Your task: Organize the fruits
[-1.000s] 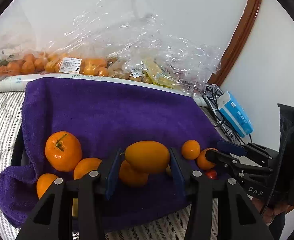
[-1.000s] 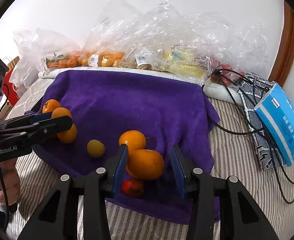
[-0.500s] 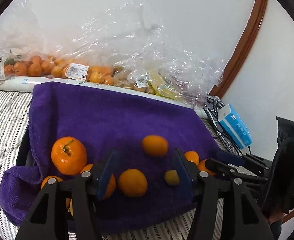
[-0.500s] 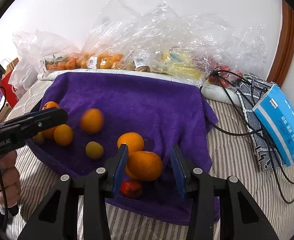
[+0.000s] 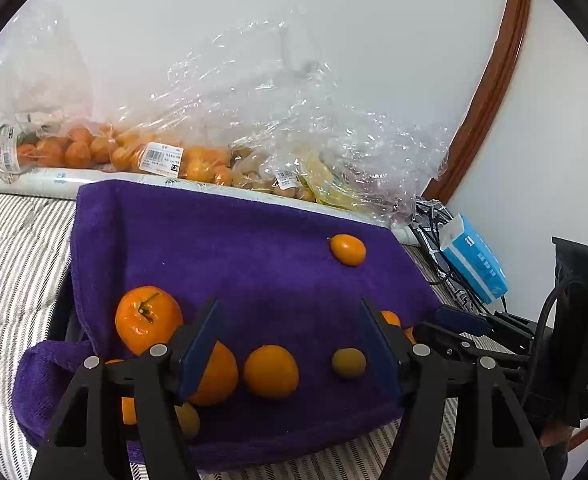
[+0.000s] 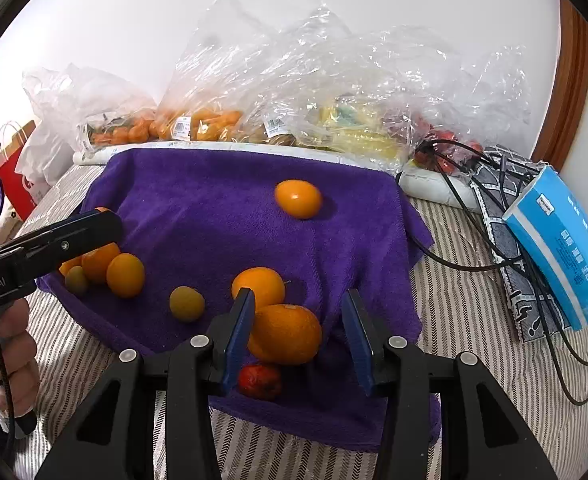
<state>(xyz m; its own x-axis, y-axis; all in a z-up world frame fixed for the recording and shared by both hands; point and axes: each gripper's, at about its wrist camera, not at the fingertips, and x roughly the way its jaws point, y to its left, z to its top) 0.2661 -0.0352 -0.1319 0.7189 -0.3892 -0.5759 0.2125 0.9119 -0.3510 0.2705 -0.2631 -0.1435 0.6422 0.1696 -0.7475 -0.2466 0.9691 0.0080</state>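
Showing partly legible white lettering, roughly "mRobot.AI", on the black body of the left gripper [image 6: 93, 222] at the left edge of the right wrist view, its start cut off by the frame. Carrying white barcode price stickers [image 5: 161, 157] on the clear plastic fruit bags [image 5: 253, 128] along the wall, print too small to make out. Bearing rows of white characters on the blue rectangular tissue pack [image 6: 562, 248] at the right, unreadable here. Displaying faint green marks on the white paper roll [image 5: 33, 182], illegible.
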